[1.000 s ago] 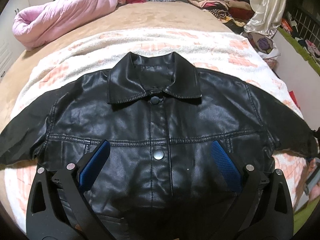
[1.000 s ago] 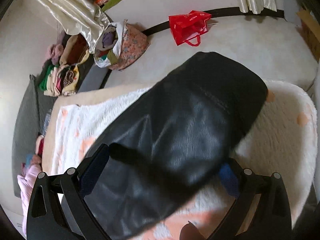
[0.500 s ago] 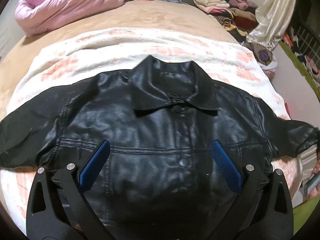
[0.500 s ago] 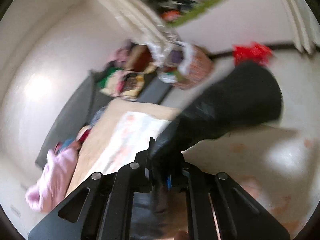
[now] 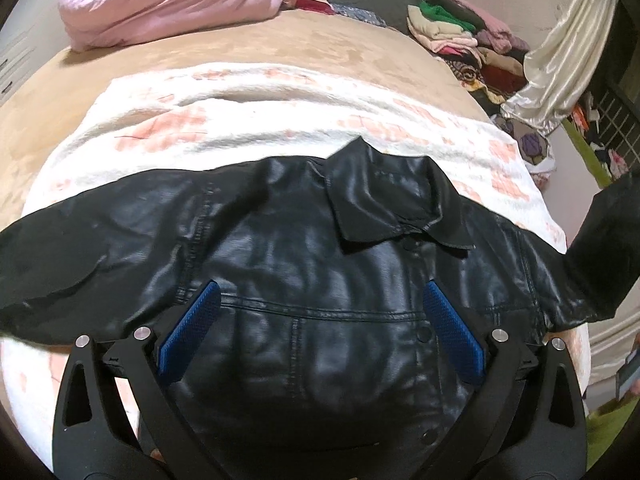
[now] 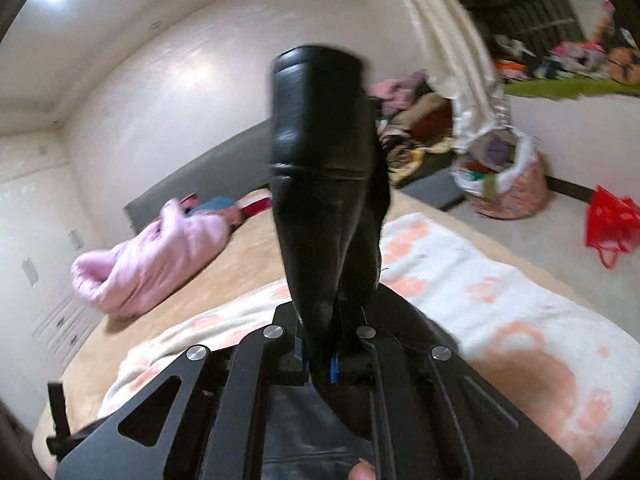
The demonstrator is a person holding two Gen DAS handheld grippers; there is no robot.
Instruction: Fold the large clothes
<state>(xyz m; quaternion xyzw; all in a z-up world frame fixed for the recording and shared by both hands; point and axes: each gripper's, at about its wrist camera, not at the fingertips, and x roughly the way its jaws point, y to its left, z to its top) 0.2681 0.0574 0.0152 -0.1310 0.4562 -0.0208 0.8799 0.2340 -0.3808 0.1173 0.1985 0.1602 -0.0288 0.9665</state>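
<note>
A black leather jacket (image 5: 320,264) lies front up on a white blanket with pink prints (image 5: 248,120), collar toward the far side, its left sleeve stretched flat to the left. My left gripper (image 5: 320,328) hovers open above the jacket's chest, with nothing between its blue pads (image 5: 188,332). The jacket's right sleeve (image 6: 320,168) is lifted off the bed and stands up in front of the right wrist camera, pinched in my shut right gripper (image 6: 320,360). In the left wrist view that raised sleeve (image 5: 600,248) rises at the right edge.
A pink padded coat (image 5: 168,0) lies at the bed's far left. Folded clothes (image 5: 464,36) are stacked at the far right beside a cream curtain (image 5: 560,64). A floral bag of clothes (image 6: 504,176) and a red bag (image 6: 608,220) sit on the floor right of the bed.
My right gripper shut on the jacket's right sleeve and lifted it off the bed, rolling as it rose. My left gripper slid left across the jacket and stayed open.
</note>
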